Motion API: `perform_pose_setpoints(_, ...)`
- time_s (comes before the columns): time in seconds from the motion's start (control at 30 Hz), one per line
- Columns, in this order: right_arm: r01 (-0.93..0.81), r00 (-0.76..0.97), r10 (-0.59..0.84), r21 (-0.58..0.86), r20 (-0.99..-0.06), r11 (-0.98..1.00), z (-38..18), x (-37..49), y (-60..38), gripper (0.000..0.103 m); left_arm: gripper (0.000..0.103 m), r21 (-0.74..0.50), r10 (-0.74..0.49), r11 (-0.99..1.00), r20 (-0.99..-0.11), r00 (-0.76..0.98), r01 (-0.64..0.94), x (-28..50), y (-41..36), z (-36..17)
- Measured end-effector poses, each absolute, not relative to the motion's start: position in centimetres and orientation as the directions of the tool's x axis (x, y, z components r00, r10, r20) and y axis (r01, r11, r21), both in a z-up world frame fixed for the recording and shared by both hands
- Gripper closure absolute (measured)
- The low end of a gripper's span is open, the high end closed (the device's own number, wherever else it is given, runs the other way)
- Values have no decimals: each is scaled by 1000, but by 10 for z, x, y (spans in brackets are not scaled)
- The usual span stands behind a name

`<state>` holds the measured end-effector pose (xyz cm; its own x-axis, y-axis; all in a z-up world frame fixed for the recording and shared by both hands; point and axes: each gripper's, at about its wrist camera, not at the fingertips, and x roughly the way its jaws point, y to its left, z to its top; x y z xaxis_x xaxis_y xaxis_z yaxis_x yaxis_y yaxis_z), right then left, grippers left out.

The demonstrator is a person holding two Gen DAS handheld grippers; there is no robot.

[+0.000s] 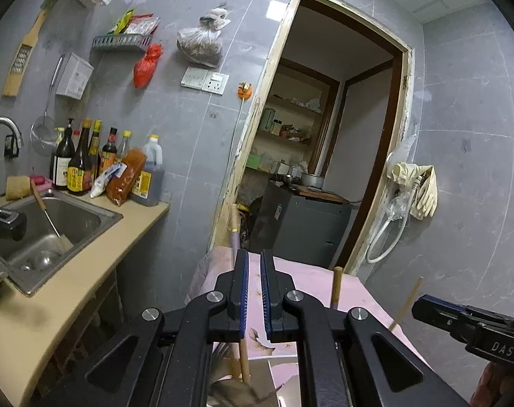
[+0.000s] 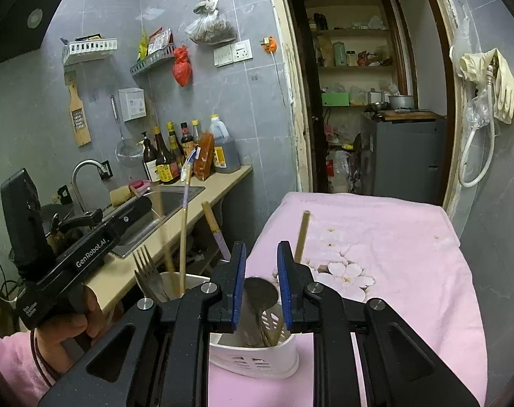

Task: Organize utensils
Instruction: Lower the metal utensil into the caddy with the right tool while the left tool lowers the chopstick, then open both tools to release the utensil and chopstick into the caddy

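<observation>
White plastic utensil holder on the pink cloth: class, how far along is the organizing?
Done: metal fork, wooden chopsticks and metal spoon stand in the white plastic utensil holder. In hand: nothing clearly; the left gripper looks shut, the right gripper sits over the spoon. Left: no loose utensils visible on the pink cloth.

Just below my right jaws stands a white slotted utensil holder (image 2: 257, 356) on the pink towel. A metal spoon (image 2: 260, 291) stands in it, bowl up, between those jaws, beside a wooden chopstick (image 2: 302, 234) leaning away. Left of them, a fork (image 2: 146, 271) points tines up among more chopsticks (image 2: 183, 237).
</observation>
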<state>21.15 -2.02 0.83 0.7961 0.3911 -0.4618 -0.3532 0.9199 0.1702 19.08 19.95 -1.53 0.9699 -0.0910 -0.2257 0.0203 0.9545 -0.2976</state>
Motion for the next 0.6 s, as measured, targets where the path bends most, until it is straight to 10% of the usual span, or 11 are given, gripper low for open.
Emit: perform_pose_setpoints(0.6,-260,871,314,188,-377,947,24,172,-70,49,53,-316,-72,949,-244,967,-9,155,189,-5)
